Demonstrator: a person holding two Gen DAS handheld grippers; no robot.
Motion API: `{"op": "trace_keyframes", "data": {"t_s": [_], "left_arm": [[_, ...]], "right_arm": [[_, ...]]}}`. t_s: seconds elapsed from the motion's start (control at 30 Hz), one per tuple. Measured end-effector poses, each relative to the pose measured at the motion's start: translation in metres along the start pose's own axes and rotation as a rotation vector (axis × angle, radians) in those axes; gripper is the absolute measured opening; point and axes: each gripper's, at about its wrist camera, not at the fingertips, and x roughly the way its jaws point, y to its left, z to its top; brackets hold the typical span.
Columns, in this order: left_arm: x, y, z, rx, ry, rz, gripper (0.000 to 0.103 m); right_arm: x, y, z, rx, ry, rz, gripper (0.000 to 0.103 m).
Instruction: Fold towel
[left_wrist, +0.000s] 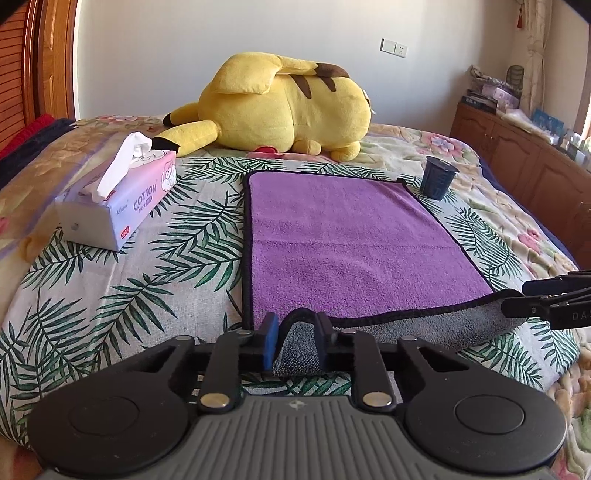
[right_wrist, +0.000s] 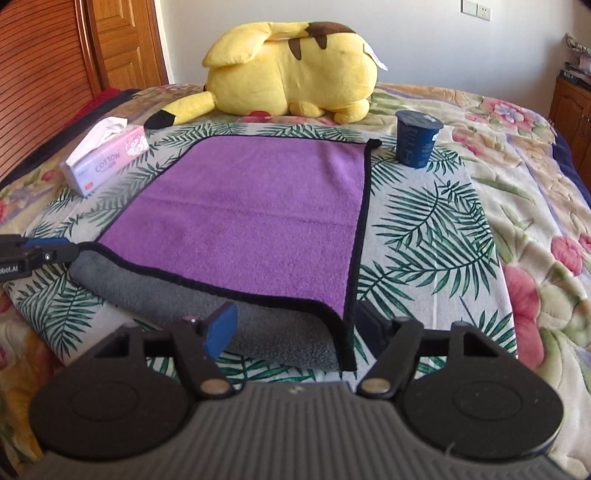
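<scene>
A purple towel (left_wrist: 351, 243) with black trim and a grey underside lies flat on the bed; it also shows in the right wrist view (right_wrist: 251, 221). Its near edge is lifted and curled, grey side showing. My left gripper (left_wrist: 295, 332) holds the near left corner, a fold of towel standing between its fingers. My right gripper (right_wrist: 291, 325) is open with its fingers on either side of the near right corner, not closed on it. The right gripper also shows at the right edge of the left wrist view (left_wrist: 517, 299), and the left gripper at the left edge of the right wrist view (right_wrist: 70, 251).
A yellow plush toy (left_wrist: 284, 107) lies behind the towel. A tissue box (left_wrist: 118, 206) stands to the left. A dark blue cup (left_wrist: 437, 181) stands at the towel's far right corner. A leaf-print cloth (left_wrist: 147, 280) covers the bed. A wooden cabinet (left_wrist: 517, 147) stands on the right.
</scene>
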Motion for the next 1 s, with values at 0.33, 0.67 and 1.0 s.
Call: {"op": "trace_keyframes", "data": {"t_s": [0.33, 0.67, 1.0], "left_arm": [[0.004, 0.003, -0.002, 0.008, 0.014, 0.023, 0.0], [0.005, 0.004, -0.004, 0.011, 0.025, 0.008, 0.0], [0.003, 0.001, -0.004, 0.024, 0.018, -0.016, 0.0]], "right_arm": [[0.003, -0.015, -0.003, 0.06, 0.06, 0.031, 0.055], [0.0, -0.018, 0.001, 0.047, 0.069, 0.033, 0.025], [-0.004, -0.019, 0.001, 0.007, 0.058, 0.022, 0.009]]}}
